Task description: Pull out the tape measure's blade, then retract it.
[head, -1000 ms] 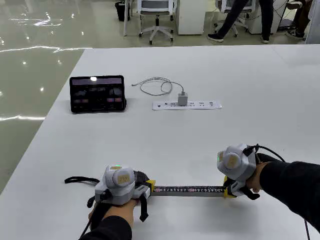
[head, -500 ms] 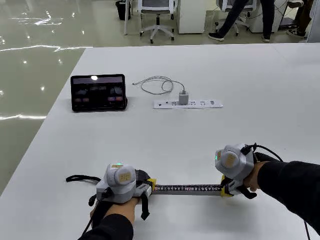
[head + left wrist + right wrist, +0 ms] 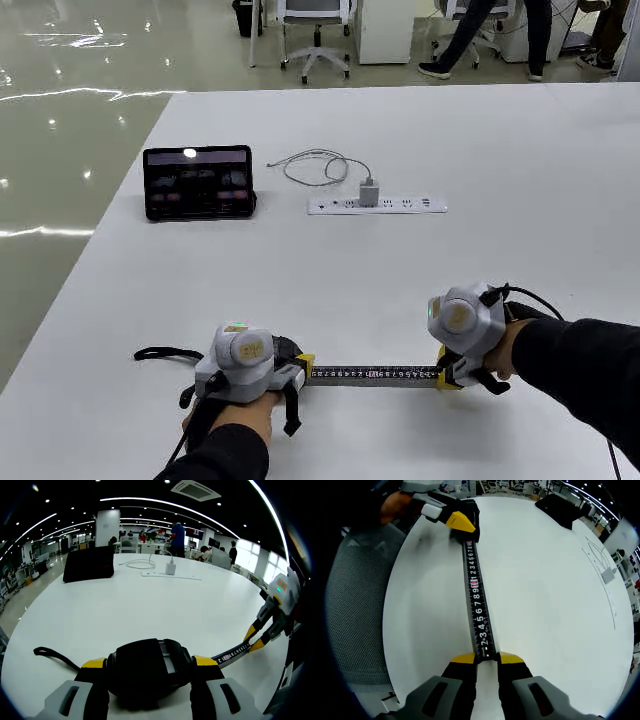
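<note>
Holding the black tape measure (image 3: 147,669) tight, the left gripper (image 3: 297,369) has its two yellow-tipped jaws closed on the case, close to the person at the near edge of the white table (image 3: 420,280). The blade (image 3: 372,376) is pulled out and lies flat on the table. It reaches to the right gripper (image 3: 485,659), whose jaws pinch its end. Farther away sit a dark tablet (image 3: 198,183) and a white power strip (image 3: 376,206) with a looped cable (image 3: 315,170).

We see a dark tablet (image 3: 197,182) on the white table (image 3: 500,140), power strip (image 3: 377,206) beside it; charger (image 3: 369,192) plugged in, cable (image 3: 315,168) looped
</note>
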{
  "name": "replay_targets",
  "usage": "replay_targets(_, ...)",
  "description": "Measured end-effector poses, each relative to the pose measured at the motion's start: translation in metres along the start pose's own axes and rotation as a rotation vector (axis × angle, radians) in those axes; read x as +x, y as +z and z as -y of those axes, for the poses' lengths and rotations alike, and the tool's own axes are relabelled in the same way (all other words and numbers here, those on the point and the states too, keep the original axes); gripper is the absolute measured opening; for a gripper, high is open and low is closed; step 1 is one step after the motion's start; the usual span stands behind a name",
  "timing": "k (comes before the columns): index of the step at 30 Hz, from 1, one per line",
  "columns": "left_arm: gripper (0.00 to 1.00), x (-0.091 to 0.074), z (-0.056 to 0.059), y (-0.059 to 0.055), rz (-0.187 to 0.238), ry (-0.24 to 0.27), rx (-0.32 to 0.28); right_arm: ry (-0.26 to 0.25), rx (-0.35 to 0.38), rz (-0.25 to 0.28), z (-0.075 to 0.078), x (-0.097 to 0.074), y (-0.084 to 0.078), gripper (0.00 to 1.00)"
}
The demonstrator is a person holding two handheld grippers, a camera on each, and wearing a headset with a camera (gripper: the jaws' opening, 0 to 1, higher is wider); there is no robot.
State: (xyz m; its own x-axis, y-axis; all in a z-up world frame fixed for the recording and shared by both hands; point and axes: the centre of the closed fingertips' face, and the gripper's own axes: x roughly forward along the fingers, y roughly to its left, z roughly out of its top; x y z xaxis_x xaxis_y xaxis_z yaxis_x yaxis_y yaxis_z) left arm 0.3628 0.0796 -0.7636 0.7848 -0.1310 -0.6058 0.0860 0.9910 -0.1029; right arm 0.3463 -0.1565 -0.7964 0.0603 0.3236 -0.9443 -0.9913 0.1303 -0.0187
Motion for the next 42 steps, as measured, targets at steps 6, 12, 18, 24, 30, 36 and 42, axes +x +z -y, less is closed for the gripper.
replay_targets(6,0.62,0.000,0.000,0.000,0.001,0.001,0.001,-0.001,-0.001,0.001,-0.001,0.001,0.003,0.11)
replay_targets(12,0.62,0.000,0.000,0.000,-0.002,-0.001,0.000,0.001,0.001,0.010,-0.001,0.003,0.008,0.11)
replay_targets(18,0.62,0.000,0.000,0.000,-0.004,0.000,-0.002,0.002,-0.006,0.022,-0.002,0.006,0.014,0.11)
replay_targets(24,0.62,-0.001,0.000,0.000,-0.004,0.000,-0.003,0.002,-0.009,0.024,-0.002,0.007,0.017,0.11)
replay_targets(30,0.62,0.000,0.000,0.000,-0.004,0.000,-0.002,0.002,-0.011,0.026,-0.003,0.009,0.020,0.11)
replay_targets(36,0.62,0.000,0.000,0.000,-0.007,0.000,-0.004,0.000,-0.019,0.032,-0.005,0.009,0.022,0.11)
replay_targets(42,0.62,0.001,0.000,0.000,-0.005,0.000,-0.004,0.001,-0.019,0.036,-0.006,0.010,0.025,0.11)
